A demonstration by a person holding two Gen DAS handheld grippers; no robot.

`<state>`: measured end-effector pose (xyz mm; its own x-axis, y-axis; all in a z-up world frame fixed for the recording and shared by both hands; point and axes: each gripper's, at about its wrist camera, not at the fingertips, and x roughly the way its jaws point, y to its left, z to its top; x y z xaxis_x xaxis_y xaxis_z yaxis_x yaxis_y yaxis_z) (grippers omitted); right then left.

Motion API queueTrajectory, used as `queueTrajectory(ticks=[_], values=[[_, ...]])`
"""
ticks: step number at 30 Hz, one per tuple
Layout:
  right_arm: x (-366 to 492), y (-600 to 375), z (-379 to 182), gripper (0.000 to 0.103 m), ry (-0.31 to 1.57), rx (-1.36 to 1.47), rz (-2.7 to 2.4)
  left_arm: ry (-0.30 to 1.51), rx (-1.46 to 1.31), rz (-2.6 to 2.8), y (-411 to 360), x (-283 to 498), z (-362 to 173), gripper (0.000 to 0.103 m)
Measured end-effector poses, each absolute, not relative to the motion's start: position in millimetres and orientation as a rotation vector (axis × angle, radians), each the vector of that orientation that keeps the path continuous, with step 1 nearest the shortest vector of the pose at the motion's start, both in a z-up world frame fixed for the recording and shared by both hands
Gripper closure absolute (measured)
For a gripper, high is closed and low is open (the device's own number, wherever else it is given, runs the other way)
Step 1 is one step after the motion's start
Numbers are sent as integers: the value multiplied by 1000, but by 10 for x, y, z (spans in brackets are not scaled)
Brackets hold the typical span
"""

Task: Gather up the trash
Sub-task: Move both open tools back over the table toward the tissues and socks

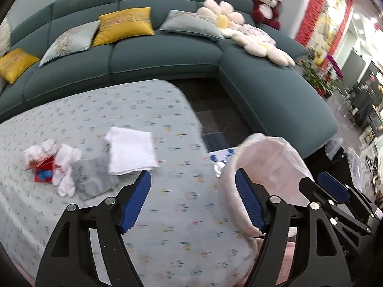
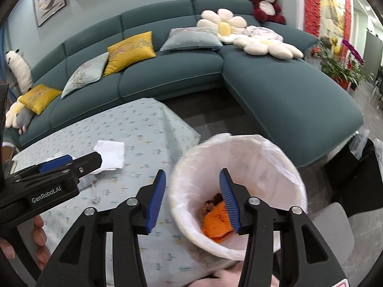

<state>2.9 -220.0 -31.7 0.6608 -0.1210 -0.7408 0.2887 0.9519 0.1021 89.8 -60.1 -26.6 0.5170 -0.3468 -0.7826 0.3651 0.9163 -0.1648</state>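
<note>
Left wrist view
My left claw [image 1: 192, 202]: spread wide, nothing between the pads, hanging over the patterned tablecloth [image 1: 95, 110].
Trash pile [image 1: 51, 165]: at about 10 o'clock from my claw, crumpled white tissues on red wrapper scraps, touching a grey cloth [image 1: 95, 179].
White napkin [image 1: 130, 150]: at 11 o'clock, folded flat, overlapping the grey cloth.
Handling: I judge it all light, soft and crushable; best pinched at a raised fold of tissue, not the flat scraps.
Long axis: the pile runs roughly 9 to 3 o'clock; the napkin's long side runs about 12 to 6.

Right wrist view
My right claw [image 2: 192, 201]: spread, empty, over the near rim of the bin.
Bin [image 2: 275, 153]: at 1 o'clock, lined with a thin white bag, mouth tilted toward me, orange peel [image 2: 215, 220] at the bottom.
Left claw [image 2: 88, 161]: at 9 o'clock, near the napkin.
Handling: the liner looks flimsy and easy to snag.
</note>
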Motion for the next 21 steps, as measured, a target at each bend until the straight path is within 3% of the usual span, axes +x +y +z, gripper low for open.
queueTrajectory(ticks=[21], values=[[820,-772,-445,54,884,110,-27,960,-170,-108,1468,1429,-471,29]])
